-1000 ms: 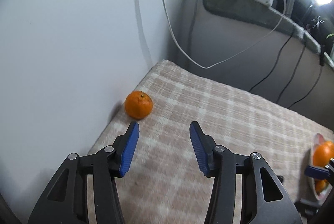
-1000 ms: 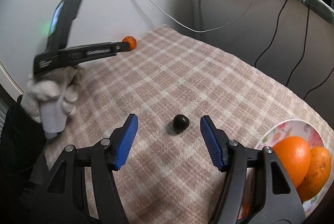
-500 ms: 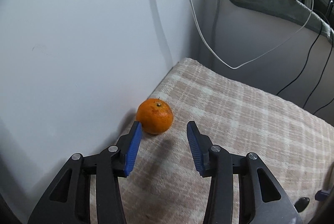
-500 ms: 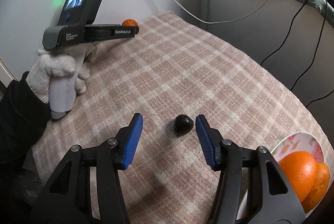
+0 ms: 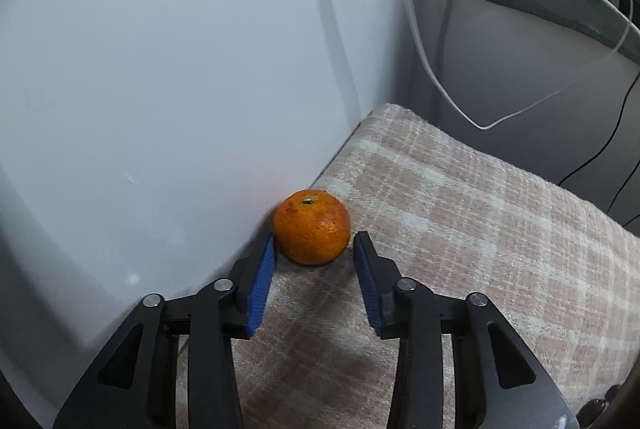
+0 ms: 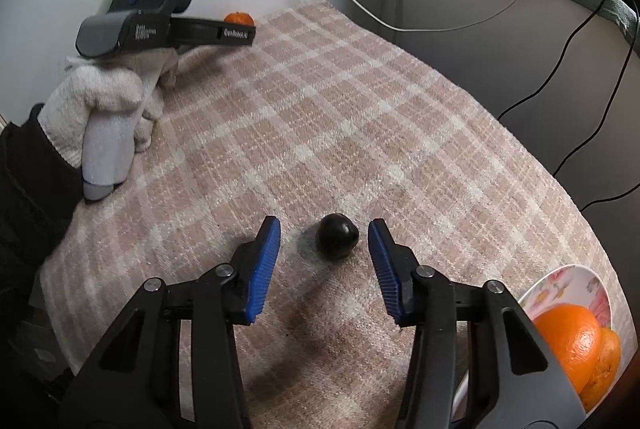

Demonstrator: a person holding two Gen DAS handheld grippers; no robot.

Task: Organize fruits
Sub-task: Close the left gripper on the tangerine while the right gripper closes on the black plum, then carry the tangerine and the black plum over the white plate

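The left gripper (image 5: pixel 314 247) is spread wide, its ribbed blue pads (image 5: pixel 262 283) flanking the mandarin (image 5: pixel 312 227) without clamping it; contact on the left pad cannot be told. The mandarin is found at the table's 10 o'clock corner, tight against the white wall (image 5: pixel 160 69), on the checked cloth (image 5: pixel 460 229). It is judged light, round and slightly soft, with a dimpled, matte rind that should give some grip; too hard a squeeze would likely bruise it. It is best taken across its widest girth, stem up, though the wall at 9 o'clock leaves little room for the left pad.

The right gripper (image 6: pixel 324 239) is likewise released, with the dark fruit (image 6: pixel 336 236) lying between its tips, untouched, near the middle of the cloth. This fruit is small, glossy and smooth-skinned, so it is judged slippery and prone to rolling; it should be pinched at its middle, gently.

At 4 o'clock in the right wrist view a floral plate (image 6: pixel 576 279) is seen, holding two oranges (image 6: pixel 568 341). The cloth is coarse and woven, which should slow any rolling.
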